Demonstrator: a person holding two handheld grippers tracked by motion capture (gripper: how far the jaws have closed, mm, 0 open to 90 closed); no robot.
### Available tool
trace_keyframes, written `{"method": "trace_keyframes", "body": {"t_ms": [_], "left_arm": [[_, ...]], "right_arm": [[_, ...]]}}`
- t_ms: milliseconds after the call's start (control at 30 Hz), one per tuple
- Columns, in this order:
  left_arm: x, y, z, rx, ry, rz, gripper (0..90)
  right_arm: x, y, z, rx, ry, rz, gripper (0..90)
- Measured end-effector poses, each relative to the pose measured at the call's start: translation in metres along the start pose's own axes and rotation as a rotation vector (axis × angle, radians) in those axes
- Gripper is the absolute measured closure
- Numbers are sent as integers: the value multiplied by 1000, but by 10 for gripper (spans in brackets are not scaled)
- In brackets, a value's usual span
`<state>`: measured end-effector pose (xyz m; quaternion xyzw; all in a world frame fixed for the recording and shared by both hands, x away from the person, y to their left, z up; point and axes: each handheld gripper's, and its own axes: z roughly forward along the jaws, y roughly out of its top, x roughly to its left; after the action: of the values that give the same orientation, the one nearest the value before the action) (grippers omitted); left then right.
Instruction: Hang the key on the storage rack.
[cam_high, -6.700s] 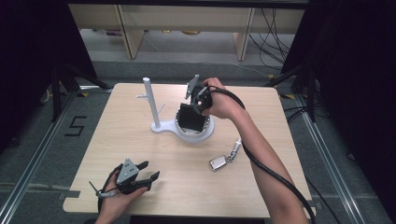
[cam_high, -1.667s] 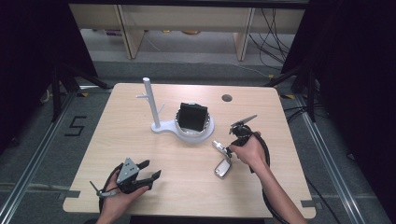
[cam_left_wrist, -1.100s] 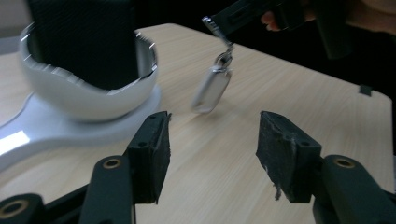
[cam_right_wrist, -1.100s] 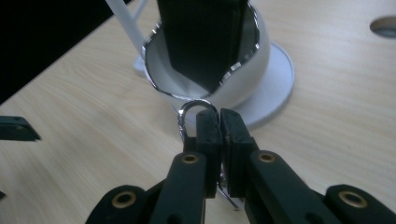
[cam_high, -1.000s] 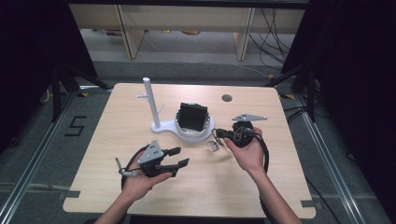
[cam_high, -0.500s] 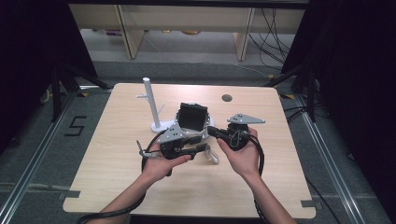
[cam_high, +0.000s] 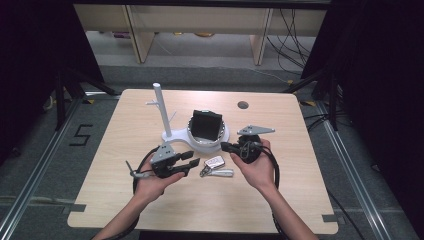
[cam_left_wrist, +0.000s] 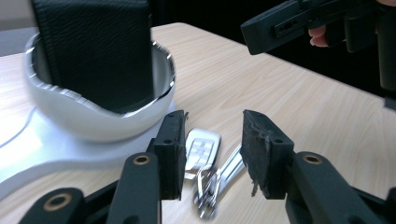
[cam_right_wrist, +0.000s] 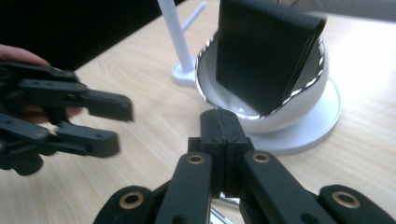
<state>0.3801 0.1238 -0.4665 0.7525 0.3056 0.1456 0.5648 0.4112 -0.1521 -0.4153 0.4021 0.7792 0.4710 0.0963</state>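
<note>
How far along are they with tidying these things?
Done: the black wallet stands in the white bowl. In hand: the left gripper, jaws just closing, straddles the key fob without gripping it; the right gripper is shut. Left, probably: hanging it on the white stand.

table: light wooden tabletop with rounded corners (cam_high: 150, 210), small round dark hole near its far right corner (cam_high: 243, 105)
floor: grey, kinda worn-looking (cam_high: 35, 175), a black "5" marked off the tabletop's left edge (cam_high: 80, 135), grey tape strip by the near left corner (cam_high: 37, 206)
rails: metal floor rails running along both sides (cam_high: 372, 210)
back: pale wooden shelving units behind the far edge (cam_high: 200, 20), black cables trailing on the floor there (cam_high: 290, 30)
sides: dark curtains left and right (cam_high: 30, 50)
light: even, no harsh shadows
</note>
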Motion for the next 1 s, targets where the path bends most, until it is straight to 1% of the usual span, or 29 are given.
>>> {"method": "trace_keyframes", "body": {"t_ms": [33, 67, 100, 133, 167, 200, 233, 267, 300, 333, 367, 433, 467, 500, 533, 567, 600, 633, 667, 700, 733, 767, 800, 833, 900, 933, 967, 1000], "left_arm": [[0, -3, -3, 5, 12, 8, 589], [0, -3, -3, 5, 12, 8, 588], [0, -6, -5, 6, 20, 13, 586], [-1, -8, -6, 10, 19, 19, 586], [-2, -11, -7, 13, 23, 20, 585], [-3, -16, -6, 21, 21, 28, 585], [-3, -16, -6, 21, 21, 28, 586], [-4, -19, -5, 32, 20, 37, 586], [-4, -22, -4, 50, 21, 57, 588], [-6, -24, -2, 51, 23, 52, 590], [-7, -28, 1, 65, 19, 56, 592], [-8, -30, 2, 73, 20, 58, 592], [-9, -32, 3, 78, 18, 60, 592], [-9, -34, 5, 87, 9, 66, 593], [-10, -35, 6, 95, 9, 65, 593], [-10, -36, 7, 95, 7, 62, 593], [-10, -36, 7, 95, 7, 62, 593], [-9, -38, 8, 100, 6, 59, 593], [-9, -39, 8, 108, 10, 63, 594], [-8, -40, 9, 109, 3, 63, 595], [-8, -40, 9, 121, 13, 64, 597], [-7, -41, 10, 121, 5, 63, 598], [-7, -42, 11, 132, 9, 66, 601], [-7, -42, 12, 127, 4, 58, 603], [-7, -43, 12, 136, 11, 62, 605], [-6, -43, 13, 144, 3, 65, 614], [-6, -43, 13, 144, 3, 65, 619], [-6, -44, 14, 143, 7, 65, 619]], "right_arm": [[1, -2, 3, 19, 5, 11, 900], [1, -2, 3, 19, 5, 11, 900], [-1, -6, 10, 57, 17, 10, 900], [-1, -6, 10, 57, 17, 10, 900], [0, -8, 13, 76, 11, 21, 900], [-2, -14, 24, 125, 47, 55, 868], [-2, -14, 24, 125, 47, 55, 868], [-3, -16, 28, 148, 51, 65, 851], [-4, -20, 35, 186, 62, 82, 843], [-4, -23, 40, 209, 70, 117, 833], [-6, -30, 50, 244, 74, 133, 814], [-7, -32, 54, 244, 82, 131, 806], [-5, -33, 56, 261, 88, 158, 801], [-5, -36, 63, 266, 74, 157, 789], [-6, -37, 64, 283, 70, 162, 789], [-7, -38, 66, 284, 90, 170, 789], [-7, -38, 66, 284, 90, 170, 789], [-6, -38, 67, 287, 79, 190, 787], [-8, -39, 69, 287, 77, 192, 784], [-8, -40, 70, 293, 89, 208, 784], [-8, -41, 71, 289, 84, 202, 783], [-8, -41, 73, 296, 94, 204, 782], [-9, -42, 76, 298, 96, 209, 782], [-9, -42, 77, 302, 103, 207, 781], [-9, -42, 77, 307, 95, 208, 780], [-9, -43, 80, 312, 109, 207, 780], [-8, -43, 81, 308, 98, 202, 782], [-8, -43, 81, 308, 98, 202, 782]]}}
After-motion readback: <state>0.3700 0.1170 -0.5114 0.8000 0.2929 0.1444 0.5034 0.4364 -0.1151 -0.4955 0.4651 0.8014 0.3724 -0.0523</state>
